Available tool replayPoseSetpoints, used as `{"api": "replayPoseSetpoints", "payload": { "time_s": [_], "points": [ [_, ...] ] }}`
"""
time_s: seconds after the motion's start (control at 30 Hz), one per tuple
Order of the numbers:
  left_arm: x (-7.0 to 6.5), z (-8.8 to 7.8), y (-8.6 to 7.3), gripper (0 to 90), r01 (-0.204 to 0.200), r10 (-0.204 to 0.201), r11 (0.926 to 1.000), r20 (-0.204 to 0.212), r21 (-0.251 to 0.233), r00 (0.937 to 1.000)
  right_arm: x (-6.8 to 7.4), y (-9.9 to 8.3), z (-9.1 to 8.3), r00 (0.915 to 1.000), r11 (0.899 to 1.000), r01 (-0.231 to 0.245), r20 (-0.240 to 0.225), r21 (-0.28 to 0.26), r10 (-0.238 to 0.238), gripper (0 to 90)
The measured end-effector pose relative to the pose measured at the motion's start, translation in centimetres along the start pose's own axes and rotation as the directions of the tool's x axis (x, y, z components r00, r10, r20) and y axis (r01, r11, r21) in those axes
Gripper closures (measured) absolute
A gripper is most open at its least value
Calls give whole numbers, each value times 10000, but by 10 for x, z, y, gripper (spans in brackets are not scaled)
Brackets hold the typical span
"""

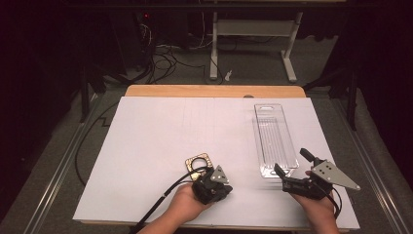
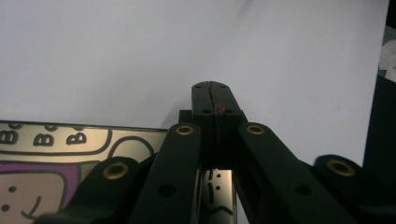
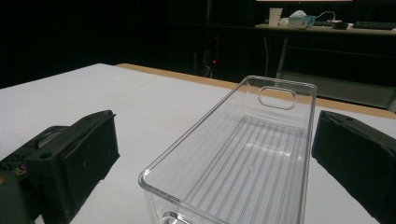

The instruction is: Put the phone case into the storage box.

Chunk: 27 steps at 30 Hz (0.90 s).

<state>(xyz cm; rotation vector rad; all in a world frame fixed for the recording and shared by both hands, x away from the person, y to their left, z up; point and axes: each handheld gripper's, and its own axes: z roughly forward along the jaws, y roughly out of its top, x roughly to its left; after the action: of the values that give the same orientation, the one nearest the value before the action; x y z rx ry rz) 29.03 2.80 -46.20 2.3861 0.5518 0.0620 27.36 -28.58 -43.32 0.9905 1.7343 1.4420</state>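
Counter [image 1: 146, 146] covered by a white sheet, with a wooden edge at the far side, carries two things: a clear plastic bin [image 1: 273, 139] toward the right and a small flat gold-rimmed card [image 1: 197, 161] near the middle front. In the high view the left gripper [image 1: 212, 184] sits just beside the card, its body partly over the card's near corner, and a black cable trails off to the lower left. The left gripper view shows what the high view cannot: the jaws pressed together tip to tip with nothing between them, and the card [image 2: 56, 163] lying below the linkage arms, printed with cartoon lettering and a purple panel. The right gripper [image 1: 293, 168] is at the near end of the bin in the high view. The right gripper view looks down the length of the bin [image 3: 247, 154], showing its ribbed floor and the handle slot in its far wall; the jaws stand wide apart, one on each side of the bin's near end, neither pad touching its walls
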Motion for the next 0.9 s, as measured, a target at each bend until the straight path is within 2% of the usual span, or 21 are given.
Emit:
{"api": "replayPoseSetpoints", "payload": {
  "time_s": [0.13,0.2,0.23,0.27,0.3,0.43,0.57,0.6,0.63,0.77,0.8,0.83,0.9],
  "points": [
    [1,-9,-9,899,-71,71,9998,-15,182,10000,0,0,0,10000,10000,-42,3,25,42,11],
    [2,-13,-13,899,-64,67,9996,-111,272,9999,0,0,0,10000,10000,-93,-7,25,93,12],
    [2,-15,-16,900,86,-84,9998,-120,205,9999,0,0,0,9999,9999,-112,-10,16,112,12],
    [4,-17,-18,900,22,-17,9996,-180,285,9998,0,0,0,9999,9999,-133,-5,3,133,13],
    [3,-19,-20,900,293,-289,9994,-221,172,9993,0,0,0,9999,9999,-148,1,-8,148,13],
    [7,-28,-32,900,876,-877,9961,-404,-36,9953,0,0,0,9998,9998,-195,1,-21,195,14],
    [15,-39,-44,900,960,-956,9954,-704,34,9929,1,0,1,9998,9998,-191,-3,-14,191,14],
    [18,-42,-47,900,897,-886,9959,-789,103,9929,1,0,1,9998,9998,-181,2,-24,181,15],
    [23,-47,-50,900,579,-545,9977,-907,359,9944,1,1,1,9998,9998,-177,4,-26,177,15],
    [32,-58,-61,900,922,-900,9956,-1133,147,9895,1,1,2,9999,9999,-153,1,-40,153,15],
    [32,-60,-64,900,1219,-1220,9925,-1122,-72,9862,1,1,2,9999,9999,-154,-6,-31,154,16],
    [33,-61,-67,900,1329,-1342,9910,-1182,-185,9839,1,1,2,9999,9999,-143,-20,-28,143,16],
    [35,-66,-72,900,1357,-1368,9906,-1300,-176,9820,2,1,2,9999,9999,-136,-16,-16,136,16]
  ]
}}
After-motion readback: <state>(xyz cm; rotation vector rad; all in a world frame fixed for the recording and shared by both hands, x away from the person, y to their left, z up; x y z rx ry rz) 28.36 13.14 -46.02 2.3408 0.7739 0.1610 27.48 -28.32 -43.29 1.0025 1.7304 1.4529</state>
